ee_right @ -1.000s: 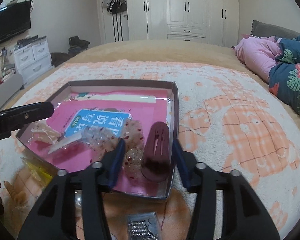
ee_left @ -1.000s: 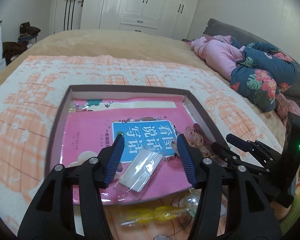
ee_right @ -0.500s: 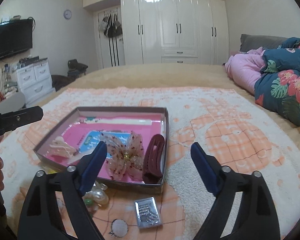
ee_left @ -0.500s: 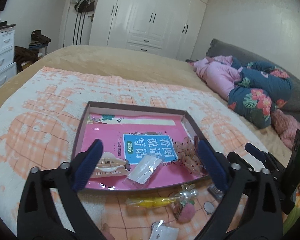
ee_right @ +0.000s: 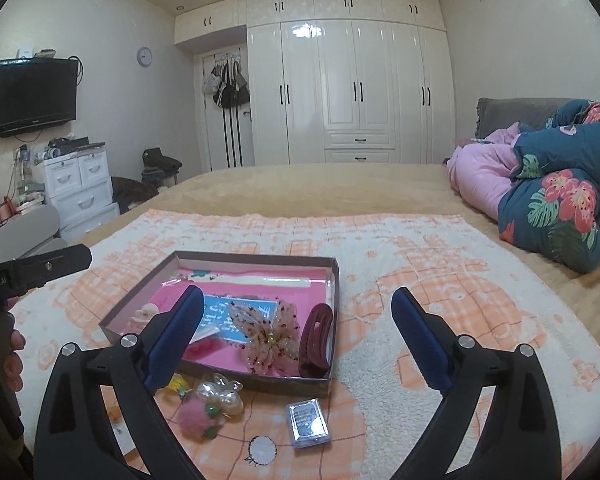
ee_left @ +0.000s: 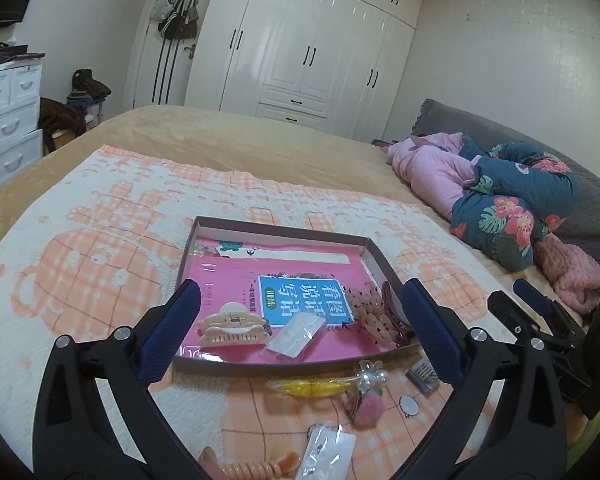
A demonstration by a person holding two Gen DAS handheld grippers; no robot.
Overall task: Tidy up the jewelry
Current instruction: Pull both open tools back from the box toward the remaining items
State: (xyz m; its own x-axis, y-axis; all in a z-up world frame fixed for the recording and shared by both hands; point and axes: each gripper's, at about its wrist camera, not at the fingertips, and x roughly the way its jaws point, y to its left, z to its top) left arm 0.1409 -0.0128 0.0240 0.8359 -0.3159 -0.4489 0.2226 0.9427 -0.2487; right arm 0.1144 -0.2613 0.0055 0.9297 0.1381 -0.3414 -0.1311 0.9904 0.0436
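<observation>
Plenty of open blanket (ee_right: 440, 280) right of the tray (ee_right: 332, 280), so a gripper can come in from that side easy. The front's cluttered: a small silver box (ee_right: 309, 423) and a pearl-and-pompom clip (ee_right: 210, 408) lie just before the tray wall. Inside, the maroon claw clip (ee_right: 316, 340) hugs the right wall, with the sheer flower clip (ee_right: 266, 332) beside it.
</observation>
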